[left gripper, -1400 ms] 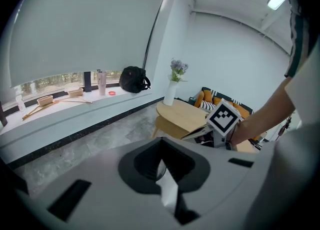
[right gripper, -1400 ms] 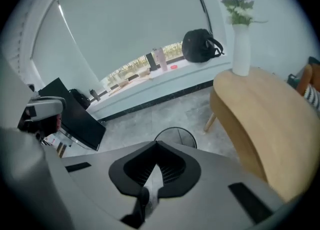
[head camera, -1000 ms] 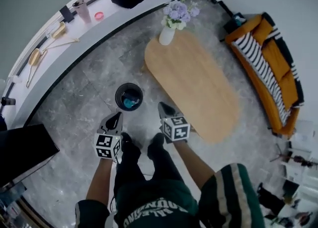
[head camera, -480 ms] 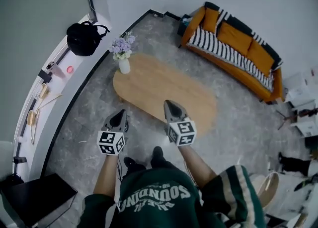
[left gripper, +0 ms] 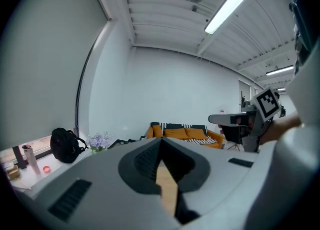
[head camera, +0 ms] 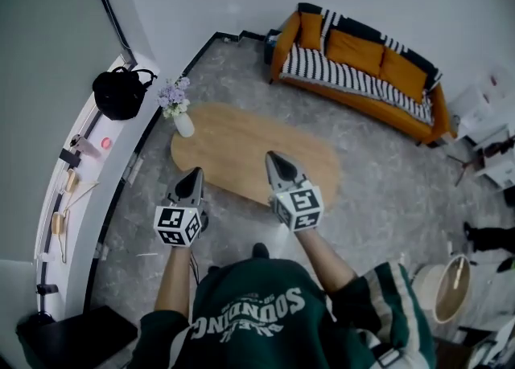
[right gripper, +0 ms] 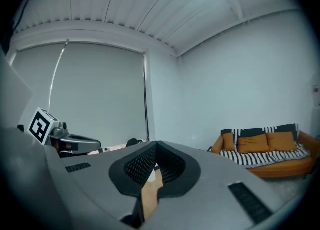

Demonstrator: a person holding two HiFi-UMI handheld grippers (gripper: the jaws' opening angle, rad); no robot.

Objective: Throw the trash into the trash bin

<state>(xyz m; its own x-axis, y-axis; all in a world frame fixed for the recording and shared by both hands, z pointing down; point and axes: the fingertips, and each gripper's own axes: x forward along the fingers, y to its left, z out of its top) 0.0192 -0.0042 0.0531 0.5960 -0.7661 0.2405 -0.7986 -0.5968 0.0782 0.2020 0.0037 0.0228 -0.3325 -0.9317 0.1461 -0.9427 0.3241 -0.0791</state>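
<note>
No trash bin and no trash show in any current view. In the head view my left gripper (head camera: 193, 174) and my right gripper (head camera: 275, 157) are held up side by side in front of the person's chest. Both point out over the near edge of the oval wooden table (head camera: 241, 146). Seen from its own camera, the left gripper (left gripper: 161, 140) has its jaw tips together with nothing between them. The right gripper (right gripper: 156, 144) is likewise shut and empty. Each gripper view also catches the other gripper at its edge.
A white vase of purple flowers (head camera: 179, 110) stands on the table's far left end. An orange sofa (head camera: 362, 62) with a striped blanket lines the far wall. A black bag (head camera: 119, 92) sits on the white ledge (head camera: 76, 190) at left. A round basket (head camera: 451, 287) stands at right.
The head view has swung up from the floor; the black bin with blue trash inside has dropped out of sight. Both grippers have risen and now point level instead of down.
</note>
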